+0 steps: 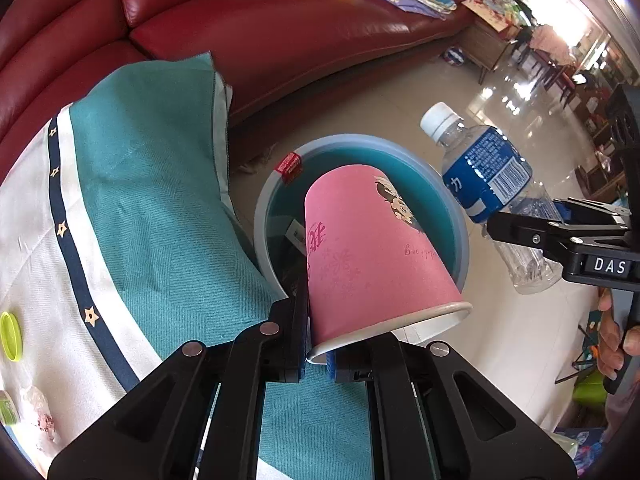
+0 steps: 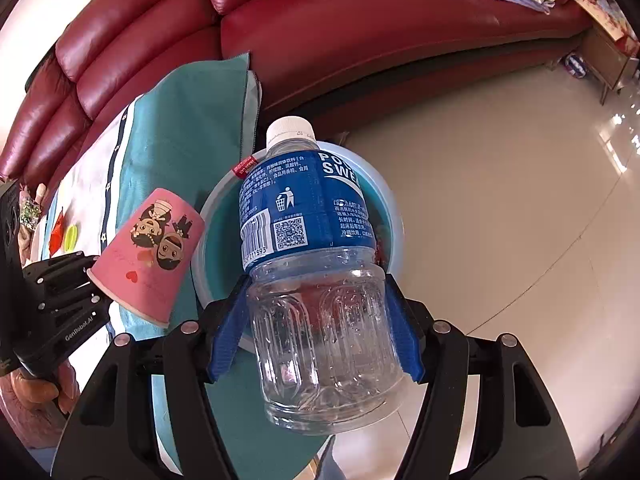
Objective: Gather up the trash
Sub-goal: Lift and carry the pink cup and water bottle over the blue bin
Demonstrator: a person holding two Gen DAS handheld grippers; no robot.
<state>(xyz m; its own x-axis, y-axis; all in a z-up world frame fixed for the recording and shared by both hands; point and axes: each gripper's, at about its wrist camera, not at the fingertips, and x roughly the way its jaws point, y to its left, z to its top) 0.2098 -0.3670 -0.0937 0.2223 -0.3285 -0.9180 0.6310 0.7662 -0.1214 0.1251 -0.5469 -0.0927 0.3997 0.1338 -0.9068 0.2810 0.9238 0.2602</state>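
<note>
Now both over bin (image 1: 460,240) on floor beside table w/ teal cloth (image 1: 132,168). Left gripper (image 1: 318,356) pinched tight on rim of pink paper cup (image 1: 372,248), bottom fwd. Right gripper (image 2: 320,320) clamped round clear bottle (image 2: 316,264), cap fwd, above bin.

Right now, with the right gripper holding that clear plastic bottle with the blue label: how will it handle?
The clear plastic bottle with the blue label looks empty, so it is probably light. Its thin ribbed wall may dent under the right gripper, whose blue pads clamp its lower body. Droplets on the plastic could make it slippery. Round, it would likely roll if dropped outside the blue round bin.
</note>
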